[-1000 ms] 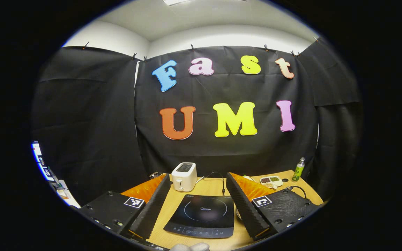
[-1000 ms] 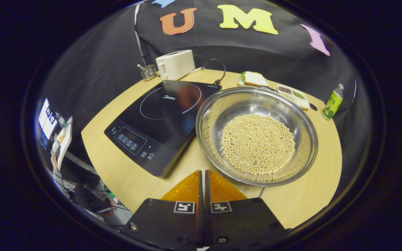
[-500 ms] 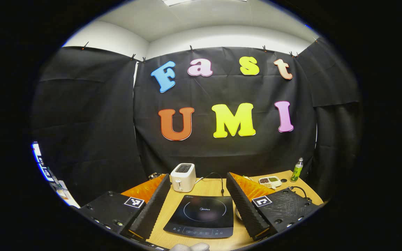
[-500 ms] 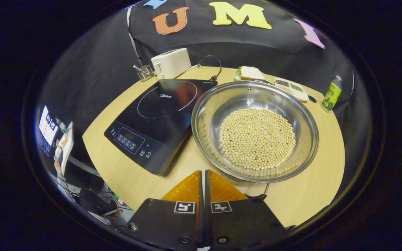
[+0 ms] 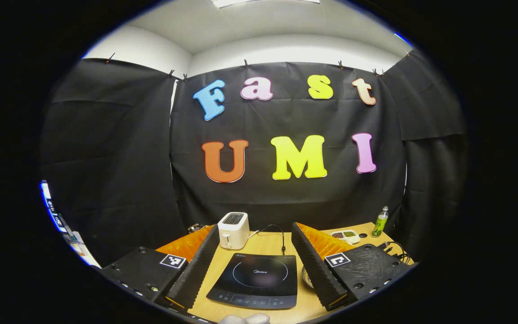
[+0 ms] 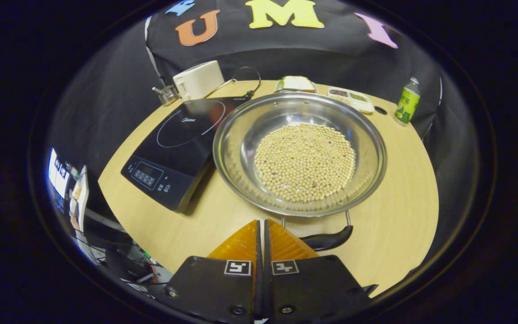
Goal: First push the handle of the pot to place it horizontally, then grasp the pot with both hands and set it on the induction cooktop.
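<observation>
Pulled back since a second ago, the right gripper [image 6: 261, 225], fingers pressed together, now shows the pot's [image 6: 299, 153] handle [image 6: 328, 239]. Beside the cooktop [image 6: 173, 153], it looks heavy (bean-filled), slick; grip handles. Left gripper [image 5: 255, 252] spread.

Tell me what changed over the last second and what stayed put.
The right gripper drew back from the pot, so the pot's near handle has come into its view beside the shut jaws. The left gripper eased back slightly, jaws open. Nothing was grasped or released. The pot stayed beside the induction cooktop, still full of beans.
</observation>
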`<state>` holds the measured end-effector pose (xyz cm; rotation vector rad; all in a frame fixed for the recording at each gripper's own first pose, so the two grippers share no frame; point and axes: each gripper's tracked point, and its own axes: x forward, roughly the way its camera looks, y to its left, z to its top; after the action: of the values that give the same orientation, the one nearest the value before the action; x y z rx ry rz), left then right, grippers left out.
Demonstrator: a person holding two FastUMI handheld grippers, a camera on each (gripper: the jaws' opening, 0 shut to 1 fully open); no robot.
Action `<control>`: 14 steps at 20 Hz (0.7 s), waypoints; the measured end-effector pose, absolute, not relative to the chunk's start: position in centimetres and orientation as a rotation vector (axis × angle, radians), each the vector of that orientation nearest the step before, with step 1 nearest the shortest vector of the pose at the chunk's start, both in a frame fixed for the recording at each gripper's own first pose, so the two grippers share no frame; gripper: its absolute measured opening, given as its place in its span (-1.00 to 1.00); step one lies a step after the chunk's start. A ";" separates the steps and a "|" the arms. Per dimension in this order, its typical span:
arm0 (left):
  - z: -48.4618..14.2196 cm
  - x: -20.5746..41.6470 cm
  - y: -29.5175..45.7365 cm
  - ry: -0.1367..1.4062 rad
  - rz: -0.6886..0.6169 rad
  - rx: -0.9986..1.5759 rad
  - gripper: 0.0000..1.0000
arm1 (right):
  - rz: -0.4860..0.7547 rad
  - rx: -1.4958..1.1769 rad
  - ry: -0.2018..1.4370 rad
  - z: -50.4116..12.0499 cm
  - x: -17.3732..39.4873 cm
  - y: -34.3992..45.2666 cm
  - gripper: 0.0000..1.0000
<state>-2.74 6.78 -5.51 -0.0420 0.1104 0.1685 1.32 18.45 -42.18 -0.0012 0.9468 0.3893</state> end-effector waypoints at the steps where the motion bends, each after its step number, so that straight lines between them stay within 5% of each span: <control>1: -5.5 -2.8 6.7 0.110 0.167 -0.042 0.92 | 0.380 -0.002 0.946 -42.2 1.5 17.8 -0.94; 14: -5.4 -0.6 4.7 0.105 0.118 -0.043 0.92 | 0.258 -0.052 0.929 -42.3 4.2 10.3 -0.99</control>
<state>-0.63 4.70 -5.35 -0.0431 0.1052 0.1182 4.23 10.27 -42.30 -0.0525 0.9289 0.2578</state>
